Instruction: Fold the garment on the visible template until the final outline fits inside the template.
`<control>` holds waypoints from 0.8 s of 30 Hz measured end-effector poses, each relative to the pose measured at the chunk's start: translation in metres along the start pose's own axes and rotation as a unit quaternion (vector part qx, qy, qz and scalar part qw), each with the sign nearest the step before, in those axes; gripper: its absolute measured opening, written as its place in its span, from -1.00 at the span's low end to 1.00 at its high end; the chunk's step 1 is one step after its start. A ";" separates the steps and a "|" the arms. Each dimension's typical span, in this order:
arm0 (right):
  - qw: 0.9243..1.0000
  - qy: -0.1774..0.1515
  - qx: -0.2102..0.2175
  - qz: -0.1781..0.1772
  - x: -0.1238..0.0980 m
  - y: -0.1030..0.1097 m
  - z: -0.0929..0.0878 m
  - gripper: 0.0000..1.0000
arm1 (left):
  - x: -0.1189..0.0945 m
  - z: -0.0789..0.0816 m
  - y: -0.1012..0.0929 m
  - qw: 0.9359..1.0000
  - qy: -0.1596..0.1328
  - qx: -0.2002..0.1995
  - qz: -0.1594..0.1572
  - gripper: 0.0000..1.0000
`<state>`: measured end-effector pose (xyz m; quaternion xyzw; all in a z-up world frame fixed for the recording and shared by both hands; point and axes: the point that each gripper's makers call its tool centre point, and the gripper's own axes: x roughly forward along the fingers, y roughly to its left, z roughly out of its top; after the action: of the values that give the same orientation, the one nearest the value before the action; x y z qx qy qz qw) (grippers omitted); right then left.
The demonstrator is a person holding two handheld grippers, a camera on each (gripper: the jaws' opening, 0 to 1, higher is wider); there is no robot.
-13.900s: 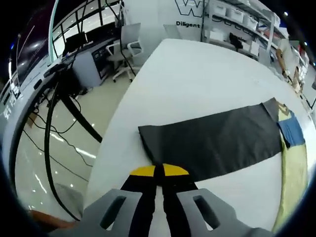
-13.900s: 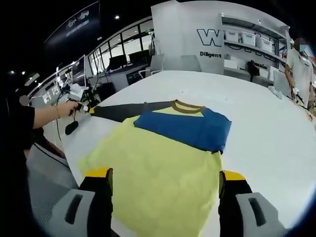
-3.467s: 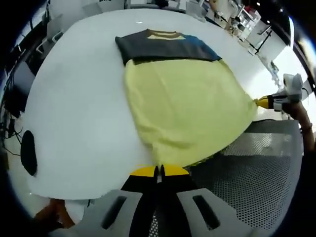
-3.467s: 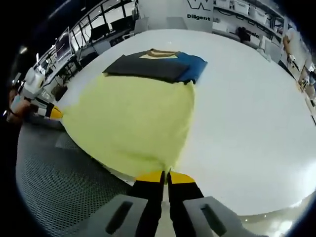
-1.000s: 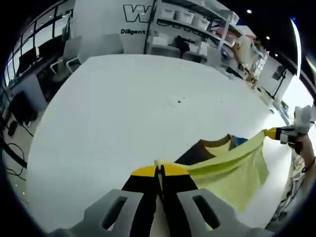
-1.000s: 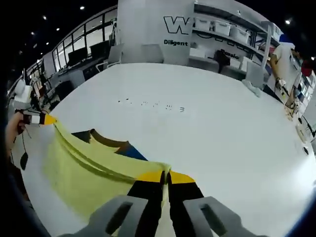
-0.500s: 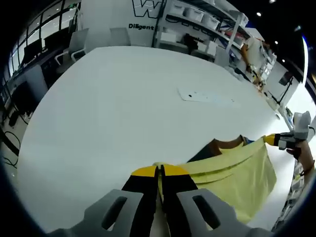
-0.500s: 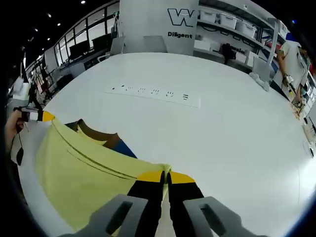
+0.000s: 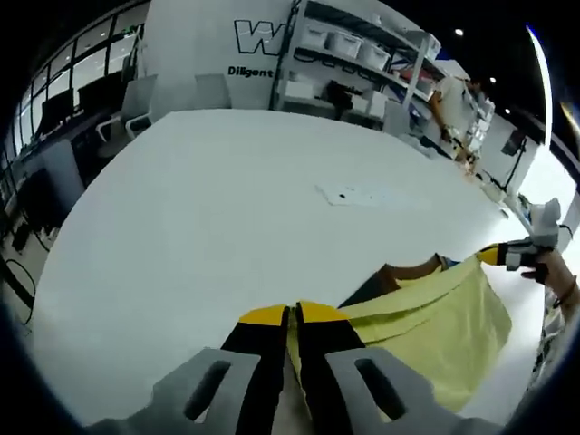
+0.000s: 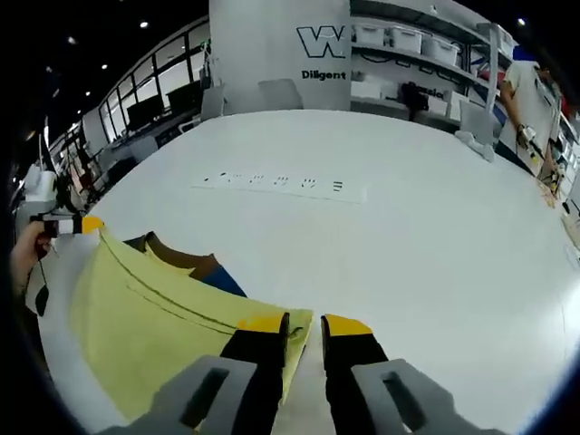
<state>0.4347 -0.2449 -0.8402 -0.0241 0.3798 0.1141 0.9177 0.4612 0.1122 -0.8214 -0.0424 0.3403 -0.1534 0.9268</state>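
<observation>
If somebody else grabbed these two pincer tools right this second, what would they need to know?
Left gripper: jaws together on one corner of the yellow garment.
Right gripper: jaws slightly apart at the other corner; the cloth lies by the left jaw, grip uncertain.
The garment lies on the white table, its yellow hem folded up over the brown collar and blue sleeve.
Done: the bottom hem brought up to the collar.
Left: let go, flatten, check against the template, which I cannot make out.

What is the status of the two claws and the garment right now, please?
Left claw shut on yellow garment. Right claw open, hem beside it. Garment folded up over itself on white table. Nothing in the way.
</observation>
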 end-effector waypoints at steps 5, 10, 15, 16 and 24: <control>0.998 -0.010 -0.057 0.019 -0.008 0.006 -0.004 -0.48 | -0.011 -0.009 -0.004 0.993 0.008 0.112 -0.037 -0.49; 0.993 -0.002 -0.118 0.027 -0.009 0.013 -0.012 -0.38 | -0.017 -0.021 -0.009 0.982 0.010 0.176 -0.066 -0.21; 0.990 0.008 -0.141 0.020 -0.002 0.012 -0.018 -0.40 | -0.005 -0.035 -0.005 0.974 0.035 0.219 -0.054 -0.23; 0.989 0.009 -0.144 0.017 0.000 0.011 -0.018 -0.42 | -0.003 -0.034 -0.004 0.974 0.035 0.218 -0.051 -0.25; 0.993 -0.011 -0.118 0.008 0.018 0.009 0.000 -0.41 | 0.017 -0.027 -0.002 0.984 0.028 0.170 -0.040 -0.24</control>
<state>0.4447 -0.2326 -0.8528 -0.1280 0.3534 0.1660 0.9117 0.4556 0.1061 -0.8521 0.1067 0.3329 -0.2468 0.9038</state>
